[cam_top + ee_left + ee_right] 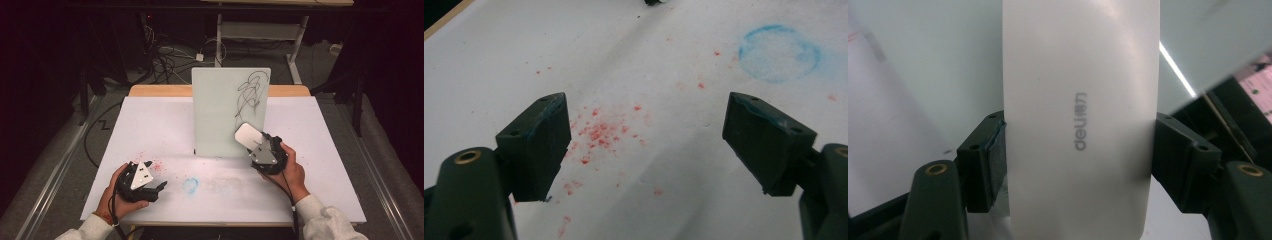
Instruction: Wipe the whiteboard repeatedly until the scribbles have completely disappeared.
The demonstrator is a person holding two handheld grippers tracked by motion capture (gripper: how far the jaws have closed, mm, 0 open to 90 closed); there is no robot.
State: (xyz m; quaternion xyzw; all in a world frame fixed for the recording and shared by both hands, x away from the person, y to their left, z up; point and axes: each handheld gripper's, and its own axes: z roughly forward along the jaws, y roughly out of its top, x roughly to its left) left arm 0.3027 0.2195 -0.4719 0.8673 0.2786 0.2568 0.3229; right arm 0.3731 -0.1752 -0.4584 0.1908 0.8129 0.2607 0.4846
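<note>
A small whiteboard (222, 112) stands upright in the middle of the table, with black scribbles (250, 97) on its right half. My right gripper (257, 142) is shut on a white eraser (248, 135) and holds it against the board's lower right part, just under the scribbles. In the right gripper view the eraser (1080, 120) runs up between both pads, with grey lettering on its back and the board's surface behind it. My left gripper (161, 187) rests low near the table's front left, open, with nothing between its pads (536, 145).
The white tabletop (150, 125) carries red specks (599, 132) under the left gripper and a faint blue ring (190, 185) near the front middle. Cables (165, 60) lie on the floor beyond the table's far edge.
</note>
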